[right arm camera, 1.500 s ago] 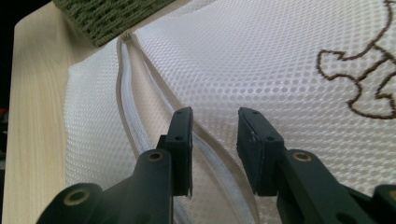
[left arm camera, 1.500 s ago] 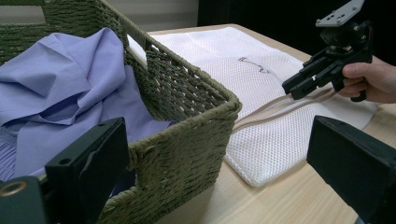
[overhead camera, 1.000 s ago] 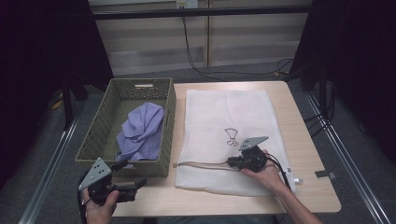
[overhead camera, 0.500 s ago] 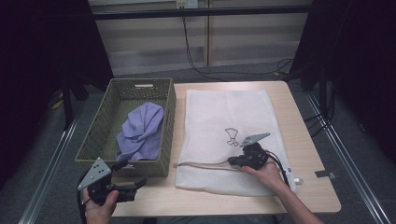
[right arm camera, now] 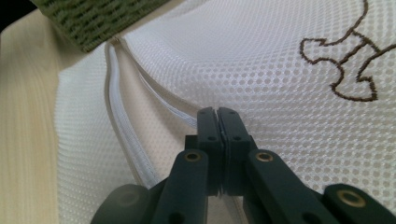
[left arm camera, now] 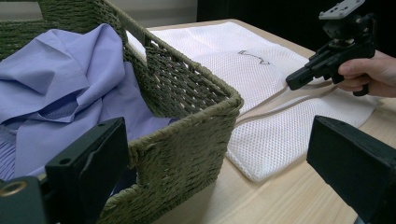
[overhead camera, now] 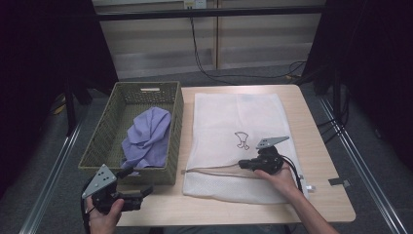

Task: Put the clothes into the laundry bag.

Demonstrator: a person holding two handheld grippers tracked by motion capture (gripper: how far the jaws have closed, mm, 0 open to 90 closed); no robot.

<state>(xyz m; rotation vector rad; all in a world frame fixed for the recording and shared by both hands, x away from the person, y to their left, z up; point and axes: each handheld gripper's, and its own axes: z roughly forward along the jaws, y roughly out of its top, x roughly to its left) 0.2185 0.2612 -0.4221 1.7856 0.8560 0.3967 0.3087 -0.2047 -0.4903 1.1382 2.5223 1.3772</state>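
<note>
A white mesh laundry bag [overhead camera: 234, 122] with a small brown embroidered figure lies flat on the wooden table. Its zipper opening gapes along the near edge. My right gripper [overhead camera: 242, 165] lies low on the bag, jaws pressed together at the upper lip of that opening [right arm camera: 217, 114], pinching the mesh edge. A purple shirt [overhead camera: 146, 136] lies crumpled in the green woven basket [overhead camera: 109, 131] to the bag's left. My left gripper [overhead camera: 139, 190] hovers at the table's near left corner, open, nothing between its jaws [left arm camera: 219, 154], facing the basket's corner [left arm camera: 187, 88].
The basket stands along the table's left edge and touches the bag's left side. Bare wood shows in front of the bag and to its right. A small strip of tape [overhead camera: 338, 181] sits at the right edge. Cables trail on the floor behind the table.
The right hand has edged slightly along the bag's opening. The left gripper has kept still.
</note>
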